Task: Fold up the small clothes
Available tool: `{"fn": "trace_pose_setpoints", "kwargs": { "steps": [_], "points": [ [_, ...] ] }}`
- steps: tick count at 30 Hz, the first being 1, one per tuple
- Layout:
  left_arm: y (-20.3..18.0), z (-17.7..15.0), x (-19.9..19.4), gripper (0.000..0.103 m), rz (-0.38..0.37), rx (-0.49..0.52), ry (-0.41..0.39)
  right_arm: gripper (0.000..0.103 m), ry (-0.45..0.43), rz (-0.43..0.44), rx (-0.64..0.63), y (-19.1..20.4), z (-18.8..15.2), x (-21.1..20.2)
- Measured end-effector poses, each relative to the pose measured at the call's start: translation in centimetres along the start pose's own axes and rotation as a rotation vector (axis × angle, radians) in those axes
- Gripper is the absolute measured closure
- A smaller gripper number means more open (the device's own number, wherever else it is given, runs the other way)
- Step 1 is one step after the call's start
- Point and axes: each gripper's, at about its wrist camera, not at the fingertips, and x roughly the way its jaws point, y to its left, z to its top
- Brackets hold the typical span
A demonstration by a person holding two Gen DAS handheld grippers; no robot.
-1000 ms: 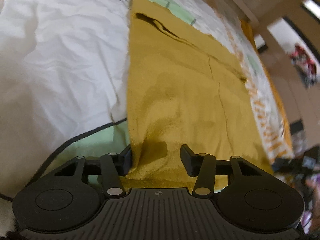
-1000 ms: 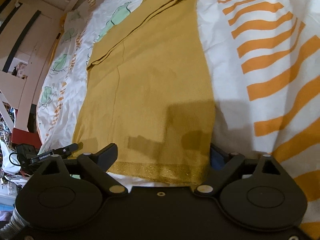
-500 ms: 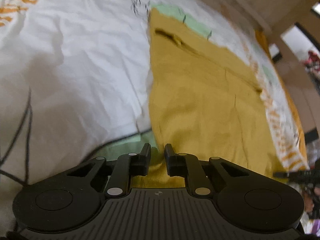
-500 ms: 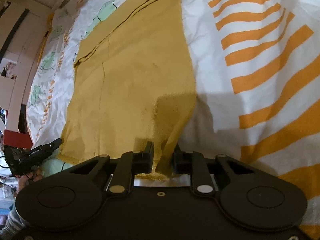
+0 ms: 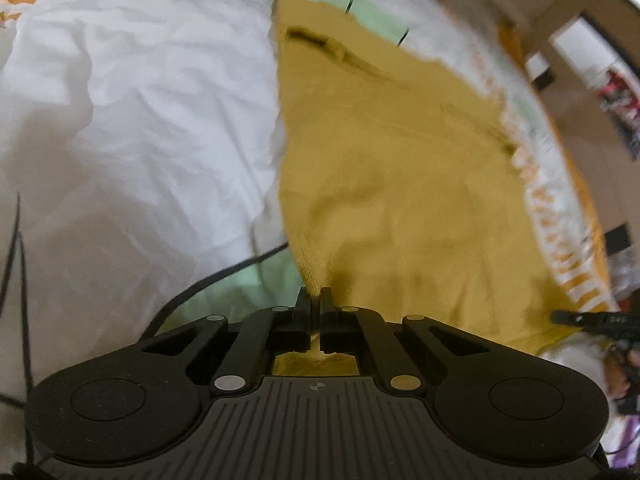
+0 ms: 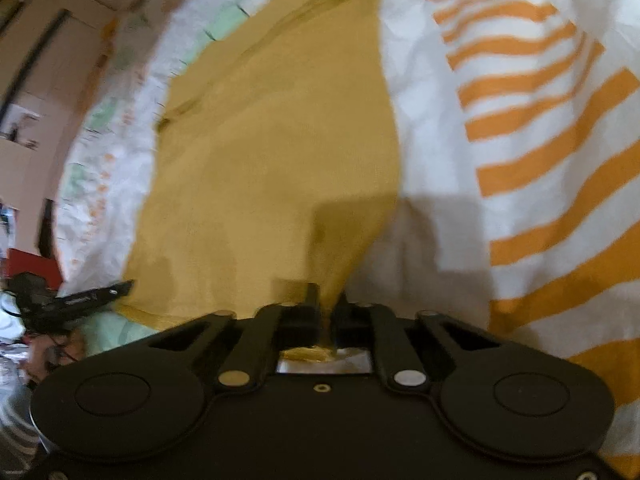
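Note:
A mustard-yellow knit garment (image 5: 400, 184) lies spread lengthwise on a bed, seen also in the right wrist view (image 6: 272, 152). My left gripper (image 5: 315, 300) is shut on the garment's near left corner, and the cloth rises in a pinched ridge from its tips. My right gripper (image 6: 330, 302) is shut on the near right corner, where the hem bunches between the pads. Each gripper shows at the edge of the other's view: the right gripper (image 5: 592, 318) and the left gripper (image 6: 76, 300).
The bedsheet (image 5: 140, 120) is white with mint patches and black lines on the left, and has orange stripes (image 6: 540, 160) on the right. Beyond the bed's far edge stand wooden furniture (image 6: 48, 40) and room clutter.
Both grippers went from wide open around the hem corners to fully shut on them. The garment's near corners have lifted slightly into pinched folds.

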Motion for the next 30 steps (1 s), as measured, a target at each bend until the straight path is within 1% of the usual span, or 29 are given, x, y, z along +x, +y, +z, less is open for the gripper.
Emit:
{"fn": "trace_pose_setpoints", "kwargs": {
  "steps": [3,5,9,11,15,20,23,26,30],
  "points": [
    [-0.1,0.3,-1.8,0.1,-0.076,-0.033,-0.1,0.09,-0.094,0.064,-0.01,0.3,0.7,-1.6],
    [-0.3,0.9,-2.8,0.1,-0.109,-0.059,-0.157,0.09,-0.149,0.092,-0.017,0.5,1.5,-2.4],
    [-1.3,2.8,-3.5,0.1,-0.167,-0.084,-0.23,0.09,-0.244,0.142,-0.031,1.1,3.5,-3.5],
    [-1.7,4.0,-3.4,0.1,-0.183,-0.091,-0.263,0.09,-0.287,0.152,-0.042,1.5,4.8,-3.7],
    [-2.3,6.8,-3.0,0.1,-0.207,-0.116,-0.342,0.09,-0.372,0.145,-0.055,2.1,7.6,-3.5],
    [-2.2,10.7,-1.8,0.1,-0.208,-0.155,-0.428,0.09,-0.459,0.116,-0.031,1.8,12.1,-2.5],
    [-2.1,13.4,-0.4,0.1,-0.18,-0.177,-0.464,0.09,-0.492,0.1,-0.008,1.1,14.9,-1.4],
    [-1.6,15.9,1.2,0.1,-0.157,-0.194,-0.485,0.09,-0.51,0.078,0.016,0.3,17.7,0.2],
    [-1.0,18.3,3.7,0.1,-0.121,-0.203,-0.504,0.09,-0.501,0.044,0.028,-0.5,20.8,2.7]
  ]
}}
